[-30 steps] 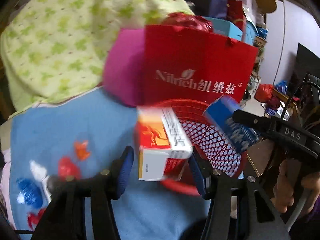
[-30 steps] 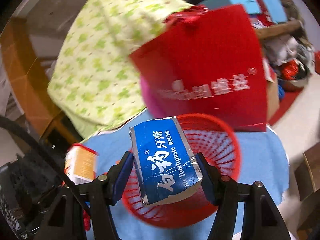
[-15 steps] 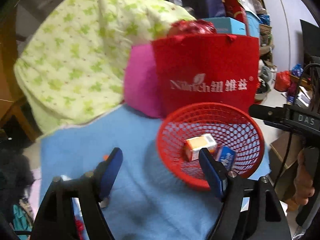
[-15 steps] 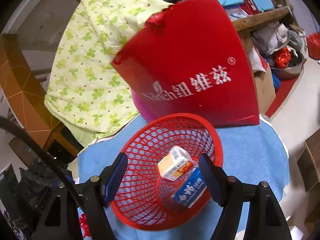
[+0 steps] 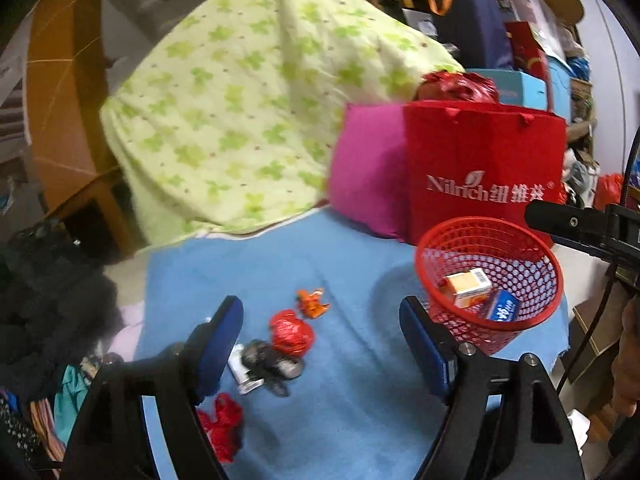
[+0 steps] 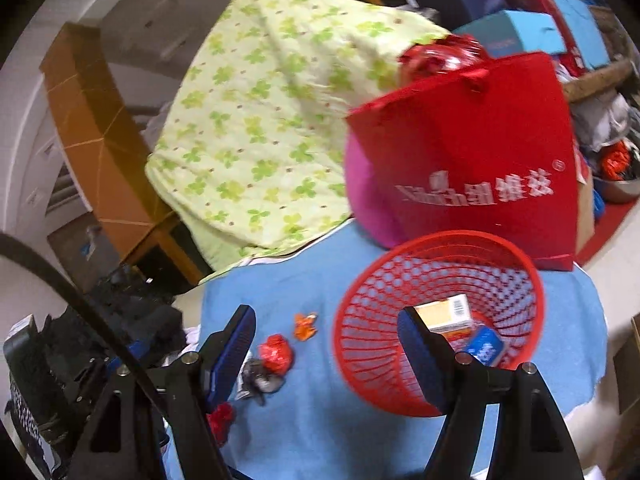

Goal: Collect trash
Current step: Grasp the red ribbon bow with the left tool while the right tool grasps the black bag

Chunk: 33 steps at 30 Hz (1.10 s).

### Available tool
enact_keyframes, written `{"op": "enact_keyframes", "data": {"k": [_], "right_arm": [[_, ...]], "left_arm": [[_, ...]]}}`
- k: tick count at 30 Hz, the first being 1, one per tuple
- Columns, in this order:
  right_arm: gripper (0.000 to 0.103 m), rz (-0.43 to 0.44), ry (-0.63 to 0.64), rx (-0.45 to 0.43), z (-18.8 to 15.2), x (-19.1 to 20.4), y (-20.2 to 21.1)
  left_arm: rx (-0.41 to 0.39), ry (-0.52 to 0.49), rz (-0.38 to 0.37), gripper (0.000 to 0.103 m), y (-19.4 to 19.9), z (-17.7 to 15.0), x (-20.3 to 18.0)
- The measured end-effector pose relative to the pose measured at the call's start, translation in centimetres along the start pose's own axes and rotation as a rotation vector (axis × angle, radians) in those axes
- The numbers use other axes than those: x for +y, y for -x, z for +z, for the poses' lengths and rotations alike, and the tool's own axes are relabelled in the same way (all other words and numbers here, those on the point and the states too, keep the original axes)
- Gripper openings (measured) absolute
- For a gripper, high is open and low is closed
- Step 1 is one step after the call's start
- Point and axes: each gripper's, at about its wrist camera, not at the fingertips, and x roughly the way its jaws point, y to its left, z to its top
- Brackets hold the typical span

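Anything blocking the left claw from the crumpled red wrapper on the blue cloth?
Nothing visible. The crumpled red plastic wrapper lies exposed ahead of the open, empty left claw; a dark scrap touches its near side only.

Left gripper (image 5: 322, 338) and right gripper (image 6: 326, 342) both stand open and empty, tilted downward

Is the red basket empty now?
No, the red basket holds an orange box and a blue box.
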Motion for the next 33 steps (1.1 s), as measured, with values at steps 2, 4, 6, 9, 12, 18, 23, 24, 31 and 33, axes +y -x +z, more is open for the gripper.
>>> {"op": "enact_keyframes", "data": {"k": [2, 4, 6, 9, 12, 18, 23, 24, 31, 33], "right_arm": [[0.077, 0.008, 0.028, 0.004, -0.2, 1.5, -0.2], [0.077, 0.020, 0.059, 0.016, -0.5, 3.1, -0.7], [0.077, 0.029, 0.077, 0.028, -0.8, 4.2, -1.3], [0.077, 0.044, 0.102, 0.057, -1.4, 5.7, -2.4], [0.077, 0.052, 0.134, 0.099, -2.2, 7.1, -4.0], [0.076, 0.069, 0.157, 0.217, -4.7, 8.6, -9.0], [0.076, 0.059, 0.181, 0.334, -7.6, 9.1, -14.6], [0.076, 0.062, 0.188, 0.356, -8.1, 9.3, -15.5], [0.055, 0.093, 0.259, 0.466, -11.7, 10.6, -22.9], [0.054, 0.082, 0.287, 0.481, -12.5, 11.0, -25.1]], "left_arm": [[-0.012, 0.011, 0.027, 0.081, 0.6, -0.4, 1.3], [-0.015, 0.020, 0.042, 0.082, 0.8, -0.8, 2.3], [-0.012, 0.036, 0.050, 0.083, 0.9, -1.5, 3.6], [0.010, 0.084, 0.080, 0.084, 0.6, -3.4, 6.6], [0.070, 0.171, 0.116, 0.084, -0.5, -6.2, 10.2], [0.267, 0.427, 0.258, 0.084, -3.7, -14.9, 19.0], [0.339, 0.507, 0.295, 0.084, -5.0, -18.9, 21.0], [0.345, 0.507, 0.286, 0.084, -5.5, -19.1, 20.9], [0.361, 0.482, 0.181, 0.084, -9.0, -19.7, 19.2], [0.366, 0.479, 0.159, 0.084, -9.8, -19.8, 18.8]]}}
